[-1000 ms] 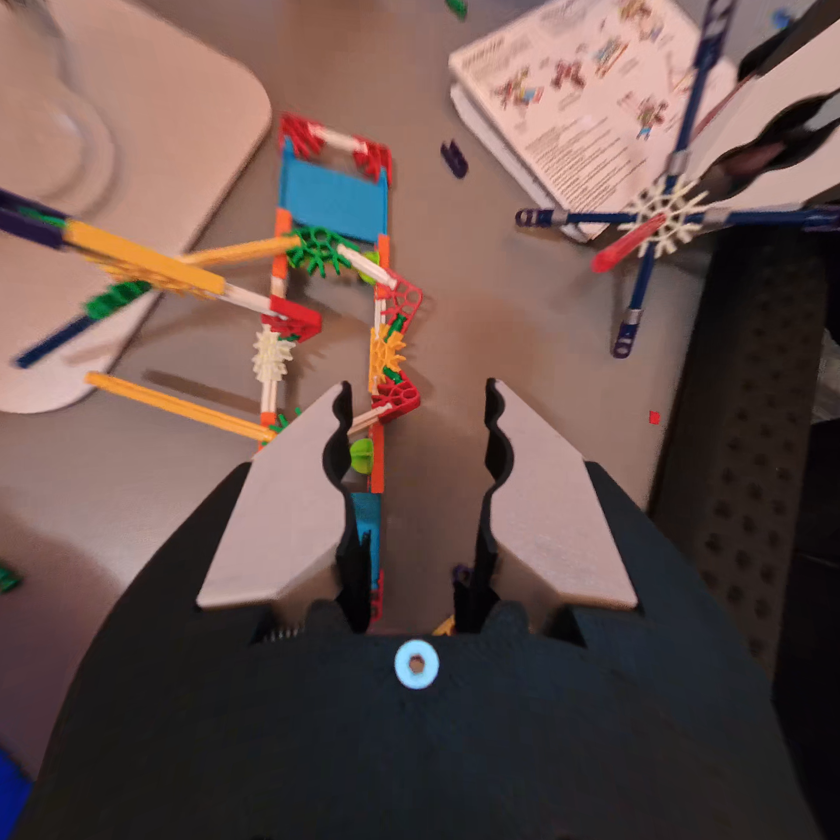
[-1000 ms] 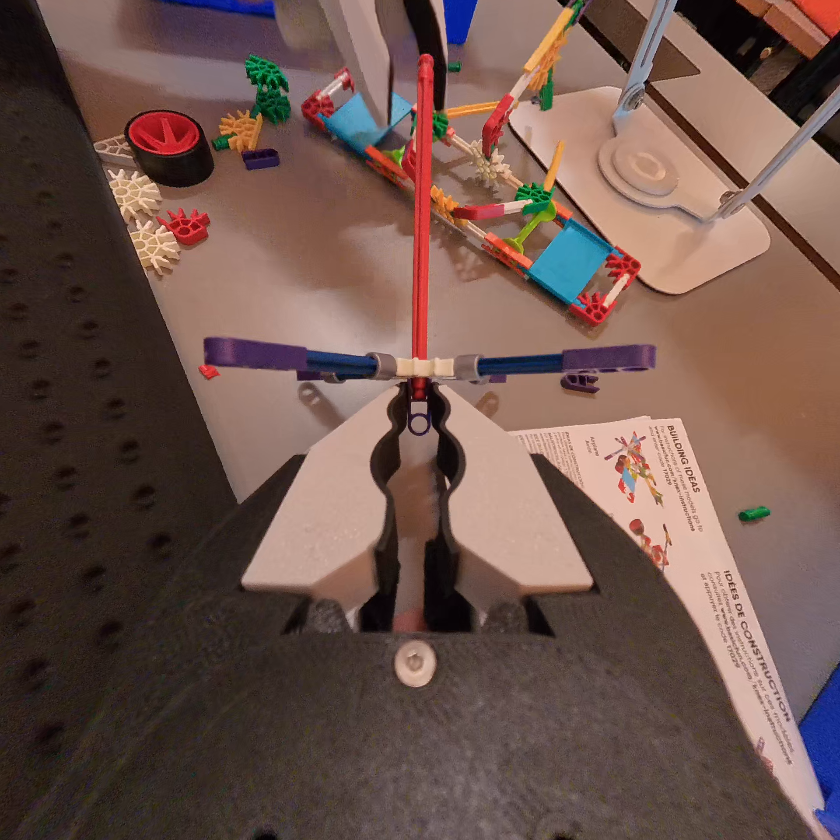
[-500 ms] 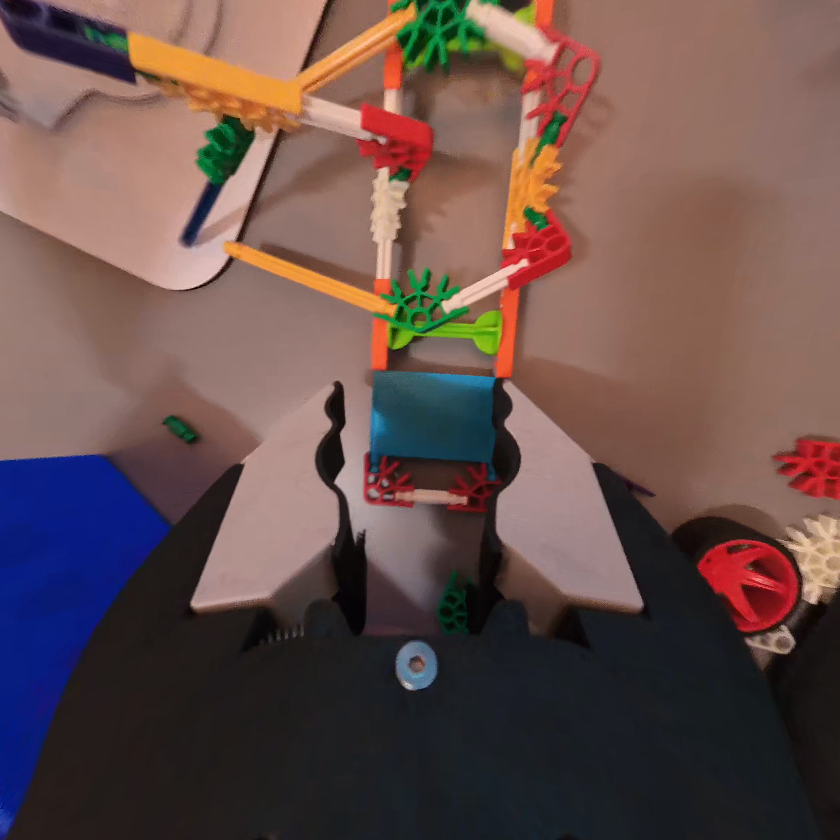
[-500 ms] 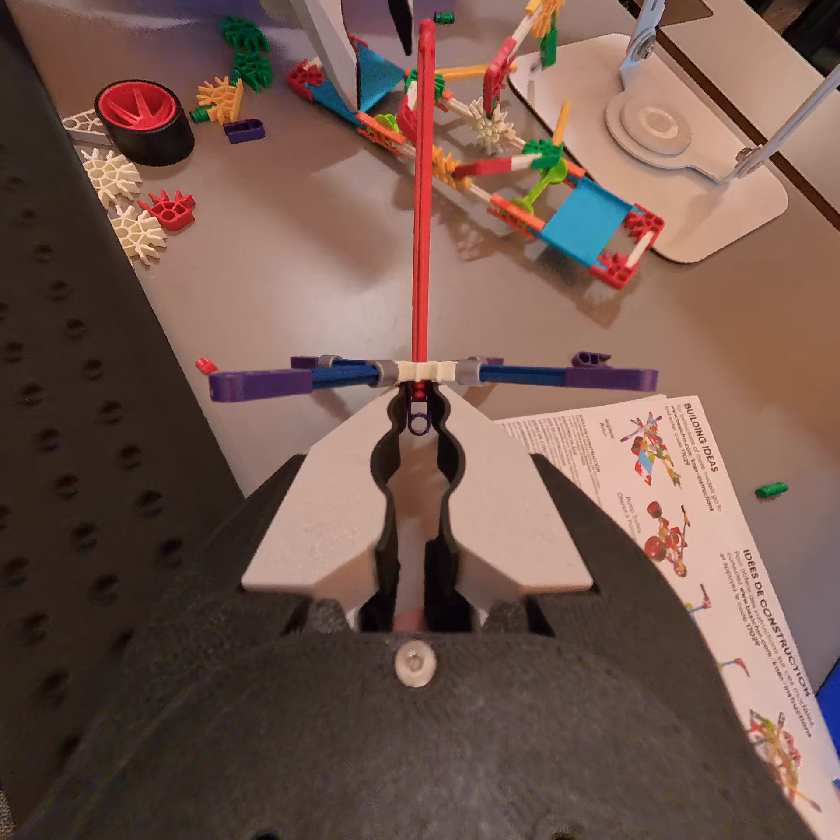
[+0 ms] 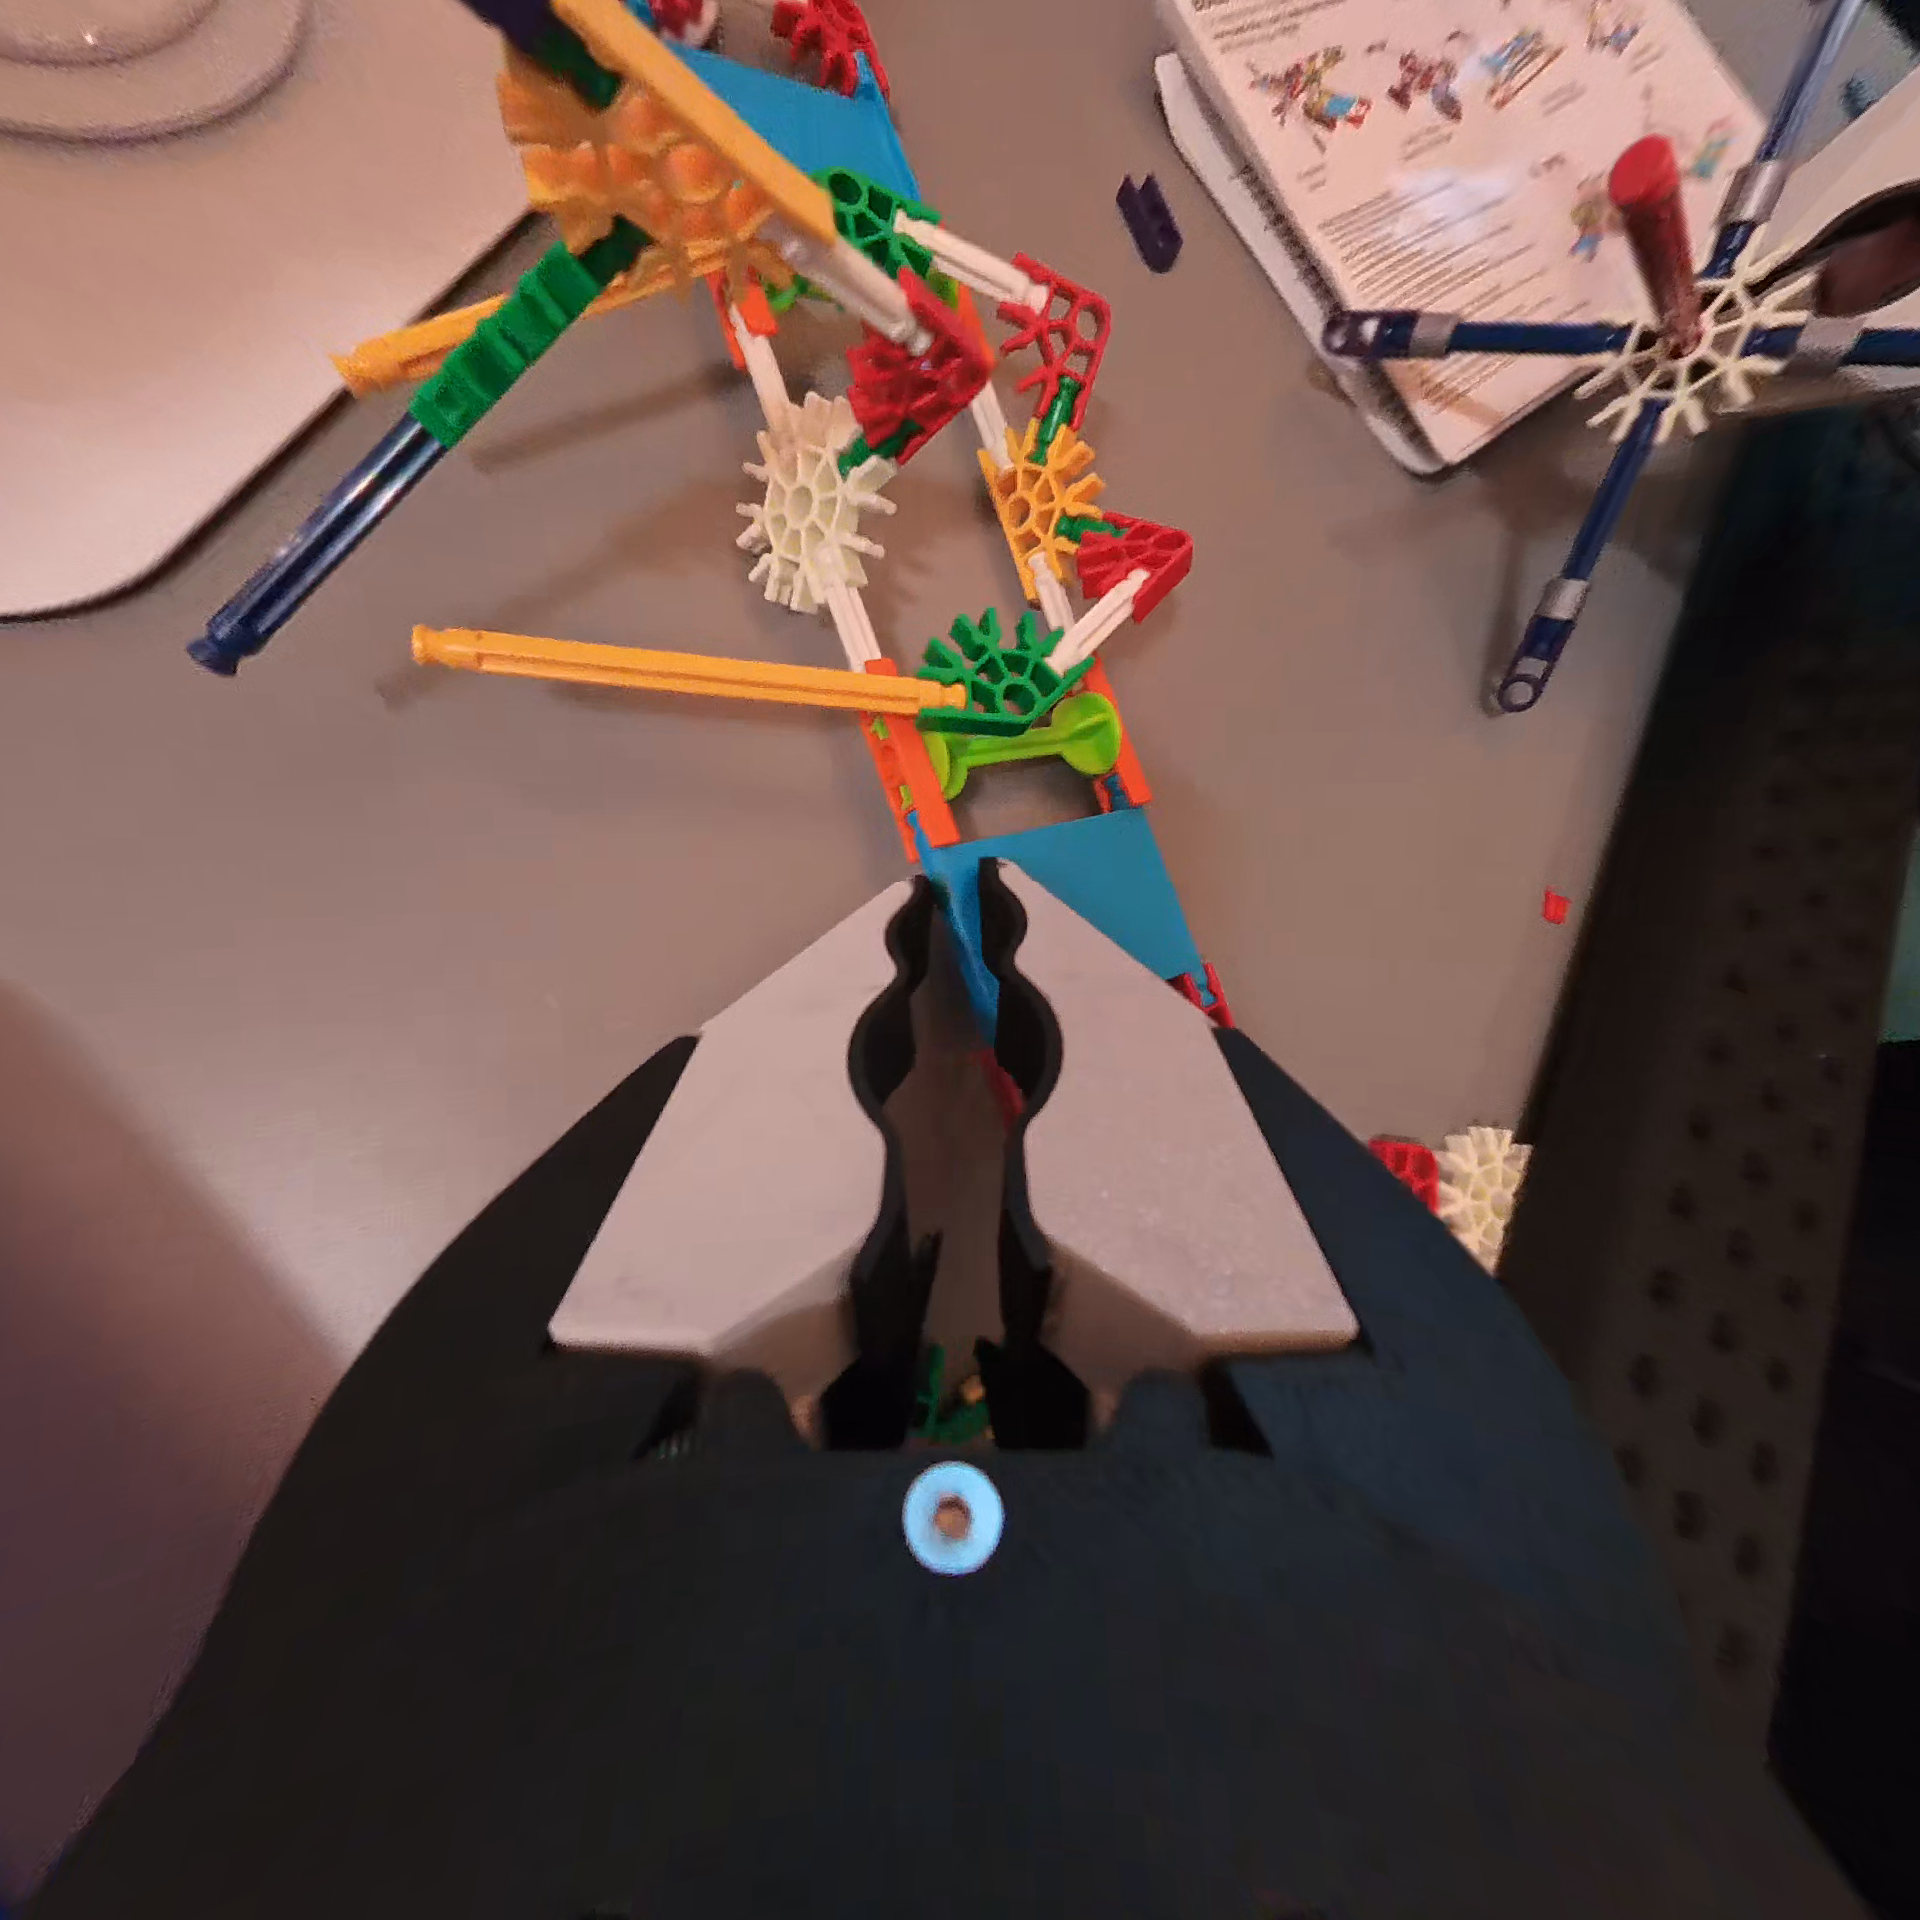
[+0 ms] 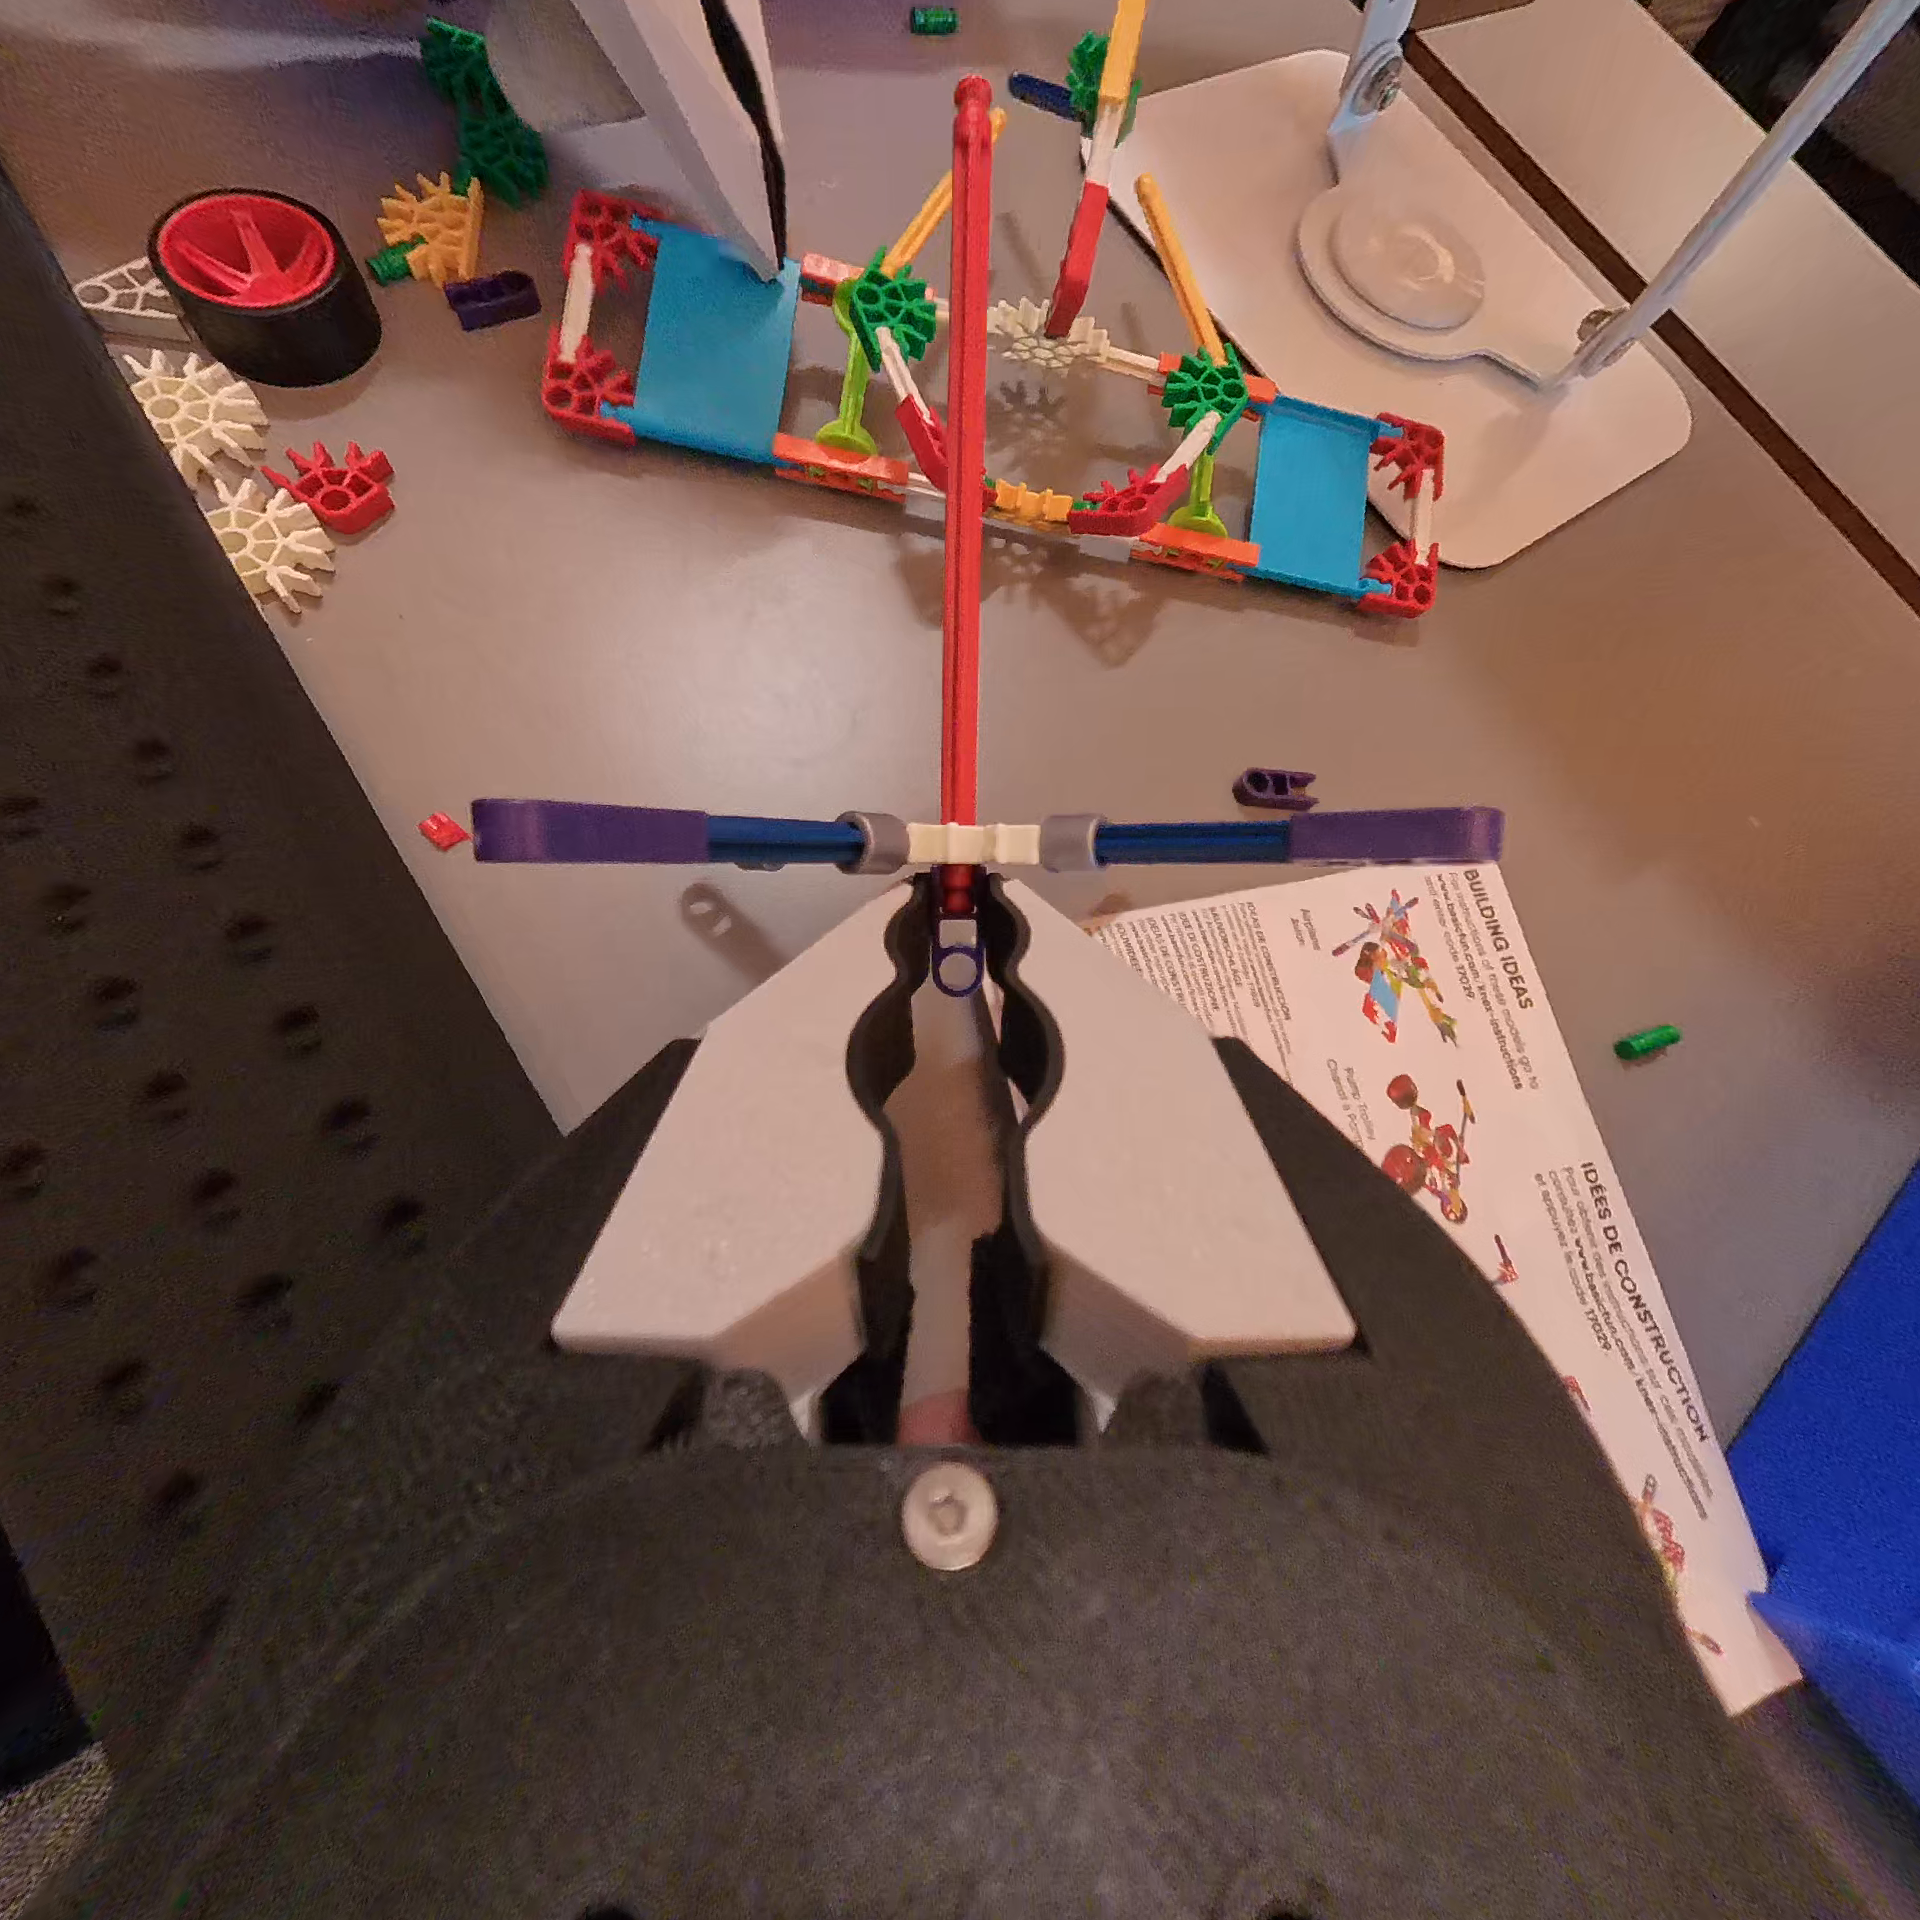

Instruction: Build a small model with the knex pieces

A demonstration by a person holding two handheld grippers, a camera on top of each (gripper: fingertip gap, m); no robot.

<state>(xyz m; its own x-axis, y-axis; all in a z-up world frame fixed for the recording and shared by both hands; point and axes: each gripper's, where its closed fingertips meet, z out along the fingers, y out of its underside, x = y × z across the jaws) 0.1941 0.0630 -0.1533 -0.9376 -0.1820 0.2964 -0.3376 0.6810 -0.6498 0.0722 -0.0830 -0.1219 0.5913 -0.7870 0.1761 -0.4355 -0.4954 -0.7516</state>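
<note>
A long toy frame (image 5: 810,509) of coloured rods and connectors, with a blue panel at each end, lies on the grey table. My left gripper (image 5: 956,888) is shut on the edge of the near blue panel (image 5: 1091,883). In the right wrist view the left gripper (image 6: 774,265) comes down onto that panel (image 6: 717,374). My right gripper (image 6: 956,899) is shut on a propeller piece (image 6: 971,842): a white hub with blue rods, purple blades and a long red rod (image 6: 966,416) pointing at the frame. The propeller also shows in the left wrist view (image 5: 1683,364).
A white stand base (image 6: 1455,312) sits behind the frame. An instruction booklet (image 6: 1455,1143) lies on the right. A black wheel with a red hub (image 6: 260,281), white connectors (image 6: 197,410) and a red connector (image 6: 338,483) lie at the left by a black perforated board (image 6: 156,935). A blue bin (image 6: 1849,1403) is at the right edge. My hands' fingertips stand some 20 cm from each other. My left tips are roughly 12 cm from the red connector (image 6: 338,483). The left camera catches it too, in the left wrist view (image 5: 1419,1168).
My left gripper was open around the blue panel and has shut on its edge. My right gripper kept its hold and brought the propeller closer to the frame.
</note>
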